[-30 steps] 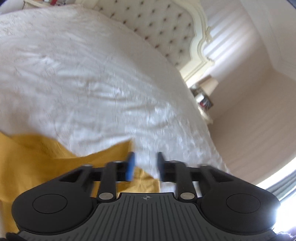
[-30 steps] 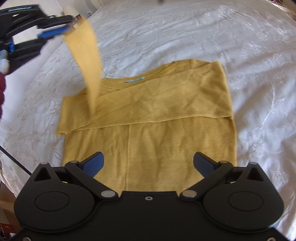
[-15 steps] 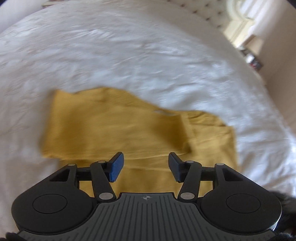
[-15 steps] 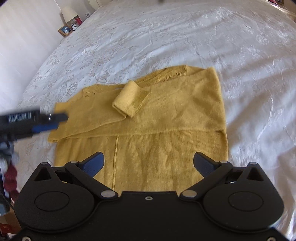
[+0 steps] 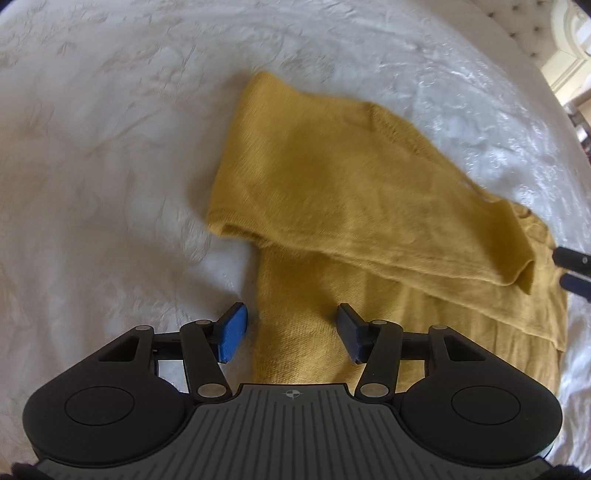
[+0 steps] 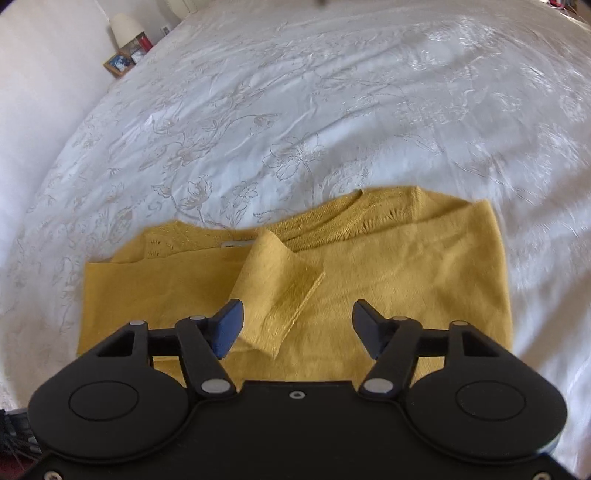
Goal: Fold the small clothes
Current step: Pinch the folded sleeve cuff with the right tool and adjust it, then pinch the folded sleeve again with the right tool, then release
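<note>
A mustard yellow knit sweater lies flat on the white bed, with both sleeves folded across its chest. In the right wrist view the sweater has one sleeve cuff lying loose on top. My left gripper is open and empty, low over the sweater's side edge below the folded sleeve. My right gripper is open and empty, just above the cuff. The right gripper's fingertips show at the right edge of the left wrist view.
A white embroidered bedspread covers the bed all around the sweater. A tufted headboard stands at the far right. A bedside shelf with a lamp and picture frame is at the far left.
The left gripper let go of the sleeve it held up, and the sleeve dropped across the sweater. The left gripper swung down to the sweater's side. The right gripper moved forward over the cuff and narrowed.
</note>
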`<action>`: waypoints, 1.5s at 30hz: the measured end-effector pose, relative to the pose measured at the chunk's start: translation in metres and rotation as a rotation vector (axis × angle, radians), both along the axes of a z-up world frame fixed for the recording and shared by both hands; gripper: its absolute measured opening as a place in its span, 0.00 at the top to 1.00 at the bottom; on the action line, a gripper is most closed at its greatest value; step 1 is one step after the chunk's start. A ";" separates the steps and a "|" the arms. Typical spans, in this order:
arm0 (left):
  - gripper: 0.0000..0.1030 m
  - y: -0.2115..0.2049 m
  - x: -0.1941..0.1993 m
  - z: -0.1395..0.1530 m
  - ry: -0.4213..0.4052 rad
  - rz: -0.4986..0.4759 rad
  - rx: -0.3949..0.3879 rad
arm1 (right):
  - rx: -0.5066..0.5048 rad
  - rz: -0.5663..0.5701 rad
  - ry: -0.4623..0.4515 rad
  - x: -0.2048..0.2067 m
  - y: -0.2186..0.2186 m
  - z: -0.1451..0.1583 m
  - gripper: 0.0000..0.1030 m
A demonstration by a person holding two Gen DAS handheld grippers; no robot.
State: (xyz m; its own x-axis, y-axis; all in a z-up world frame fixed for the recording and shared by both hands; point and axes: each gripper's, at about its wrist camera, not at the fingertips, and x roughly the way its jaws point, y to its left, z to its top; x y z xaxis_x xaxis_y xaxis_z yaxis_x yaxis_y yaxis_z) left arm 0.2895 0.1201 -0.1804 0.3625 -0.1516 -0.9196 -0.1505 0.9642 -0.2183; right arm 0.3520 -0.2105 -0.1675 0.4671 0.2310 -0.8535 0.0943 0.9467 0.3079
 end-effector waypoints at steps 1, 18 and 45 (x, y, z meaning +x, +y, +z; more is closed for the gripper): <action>0.49 0.000 -0.001 -0.004 -0.001 -0.001 -0.001 | -0.006 0.008 0.008 0.006 0.000 -0.004 0.34; 0.09 -0.014 -0.002 -0.017 -0.033 -0.107 -0.002 | 0.087 0.046 -0.008 0.024 0.007 -0.007 0.89; 0.00 -0.025 -0.006 -0.019 -0.072 -0.151 0.055 | 0.148 -0.005 0.059 -0.013 -0.050 -0.037 0.43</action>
State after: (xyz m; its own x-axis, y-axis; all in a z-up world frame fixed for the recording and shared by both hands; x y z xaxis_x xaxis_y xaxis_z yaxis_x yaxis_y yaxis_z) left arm 0.2834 0.0953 -0.1997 0.4050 -0.1598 -0.9002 0.0107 0.9854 -0.1701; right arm 0.3393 -0.2600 -0.2043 0.4188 0.3541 -0.8362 0.1212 0.8908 0.4379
